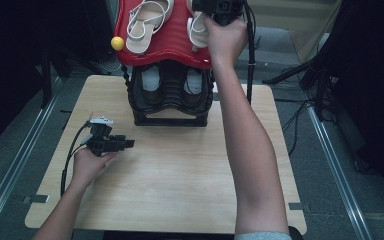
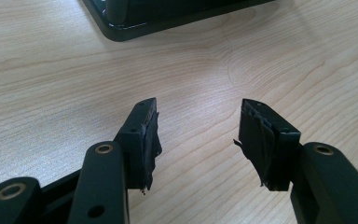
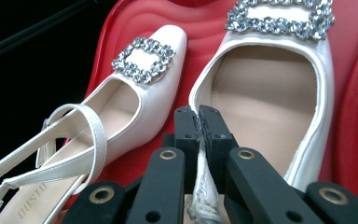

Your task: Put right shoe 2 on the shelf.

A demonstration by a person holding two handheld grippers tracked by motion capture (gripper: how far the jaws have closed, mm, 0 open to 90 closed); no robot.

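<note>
A pair of white slingback shoes with rhinestone buckles lies on the red top tray [image 1: 172,42] of a shoe rack. In the right gripper view, my right gripper [image 3: 198,116] is shut on the near rim of the right-hand white shoe [image 3: 265,93], while the other white shoe [image 3: 135,93] lies free beside it on the left. From above, the right gripper [image 1: 215,7] is at the far edge over the right-hand shoe [image 1: 197,30], with the other shoe [image 1: 145,22] to its left. My left gripper [image 1: 130,144] hovers low over the table, open [image 2: 198,126], with nothing between its pads.
The black lower tier of the rack [image 1: 170,97] holds a dark pair of shoes [image 1: 151,82] and stands at the far middle of the wooden table [image 1: 180,175]. A yellow ball [image 1: 117,43] sticks out at the red tray's left corner. The rack's base [image 2: 135,18] is just ahead of the left gripper.
</note>
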